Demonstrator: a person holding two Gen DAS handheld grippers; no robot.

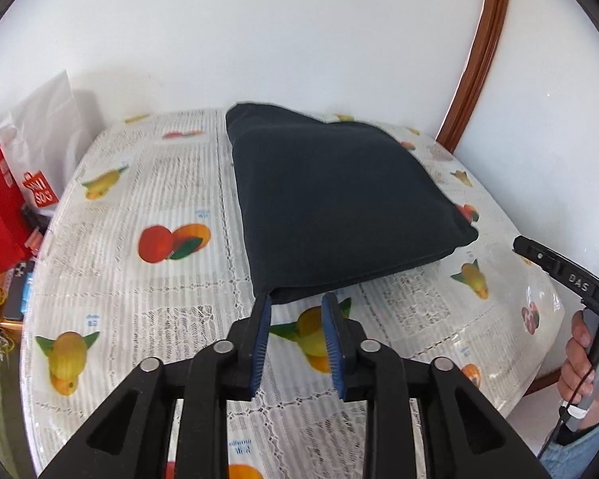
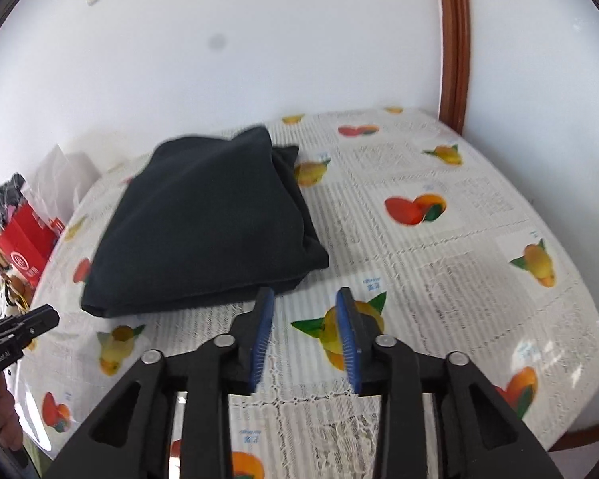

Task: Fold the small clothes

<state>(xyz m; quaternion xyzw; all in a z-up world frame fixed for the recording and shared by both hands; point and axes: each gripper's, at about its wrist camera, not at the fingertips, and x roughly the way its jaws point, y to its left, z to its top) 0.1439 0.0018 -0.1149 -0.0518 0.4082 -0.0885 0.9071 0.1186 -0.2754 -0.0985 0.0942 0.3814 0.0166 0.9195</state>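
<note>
A dark navy garment [image 1: 339, 199] lies folded into a thick rectangle on the fruit-print table [image 1: 139, 183]. It also shows in the right wrist view [image 2: 203, 223], left of centre. My left gripper [image 1: 295, 299] is open and empty, its tips just at the garment's near edge. My right gripper [image 2: 305, 295] is open and empty, its left fingertip close to the garment's near right corner. The right gripper shows from the side in the left wrist view [image 1: 559, 267], and the left gripper in the right wrist view [image 2: 20, 327].
Red and white shopping bags [image 1: 24, 183] stand off the table's left edge. A white wall runs behind the table. A brown wooden frame [image 1: 479, 52] rises at the back right. The table's round edge curves near on the right [image 2: 579, 419].
</note>
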